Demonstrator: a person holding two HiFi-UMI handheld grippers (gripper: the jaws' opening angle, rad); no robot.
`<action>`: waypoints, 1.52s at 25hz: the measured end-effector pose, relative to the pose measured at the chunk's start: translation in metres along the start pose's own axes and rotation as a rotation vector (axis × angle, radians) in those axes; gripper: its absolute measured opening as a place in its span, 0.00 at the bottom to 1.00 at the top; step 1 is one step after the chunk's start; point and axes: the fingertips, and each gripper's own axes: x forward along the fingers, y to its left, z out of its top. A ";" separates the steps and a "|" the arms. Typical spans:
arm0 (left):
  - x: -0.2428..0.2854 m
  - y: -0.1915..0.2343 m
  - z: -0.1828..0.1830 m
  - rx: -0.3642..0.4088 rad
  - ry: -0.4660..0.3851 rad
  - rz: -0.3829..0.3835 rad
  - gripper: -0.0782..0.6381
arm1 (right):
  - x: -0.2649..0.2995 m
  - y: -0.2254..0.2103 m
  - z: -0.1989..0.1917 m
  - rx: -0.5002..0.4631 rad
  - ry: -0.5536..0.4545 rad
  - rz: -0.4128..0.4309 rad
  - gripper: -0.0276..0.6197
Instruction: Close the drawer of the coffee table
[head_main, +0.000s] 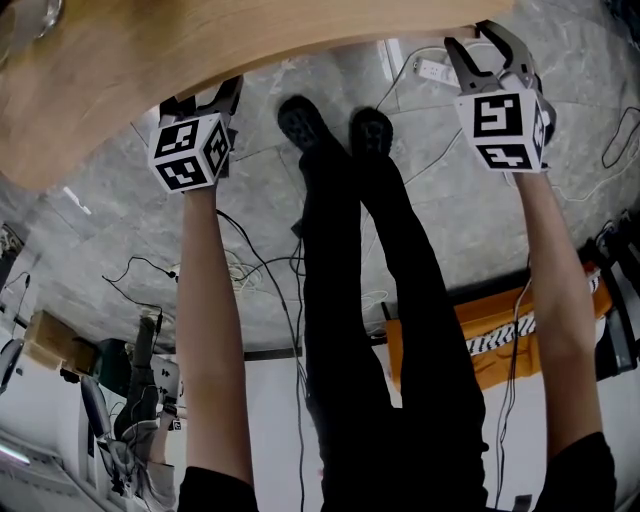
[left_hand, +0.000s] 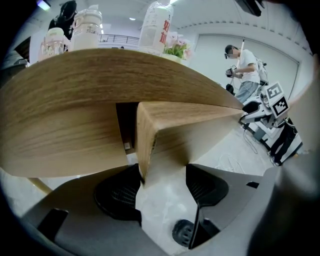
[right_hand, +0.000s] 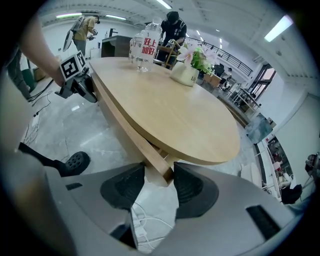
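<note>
The oval wooden coffee table (head_main: 200, 60) fills the top of the head view. Its drawer (left_hand: 190, 135) sticks out a little from under the top. In the right gripper view the drawer's long curved front (right_hand: 125, 120) runs below the table top (right_hand: 170, 115). My left gripper (left_hand: 162, 187) has the drawer's left corner between its jaws, and both pads seem to touch it. In the head view the table edge partly hides this gripper (head_main: 205, 100). My right gripper (right_hand: 159, 187) is shut on the front's right end and shows beside the table edge (head_main: 490, 45).
The person's legs in black trousers and shoes (head_main: 340, 200) stand between the two arms. Loose cables (head_main: 250, 270) and a white power strip (head_main: 430, 70) lie on the marble floor. Bottles (right_hand: 142, 50) and a flower pot (right_hand: 187, 70) stand on the table. An orange box (head_main: 500, 330) sits behind.
</note>
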 end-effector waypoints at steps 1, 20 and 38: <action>0.000 0.000 0.001 0.000 0.003 -0.001 0.51 | 0.000 -0.001 0.000 0.001 0.001 0.001 0.31; 0.002 0.010 0.010 -0.060 -0.005 0.057 0.52 | 0.003 -0.018 0.005 0.155 -0.006 -0.068 0.34; -0.160 -0.104 0.077 -0.153 -0.136 0.051 0.52 | -0.160 -0.024 0.038 0.171 -0.082 -0.049 0.34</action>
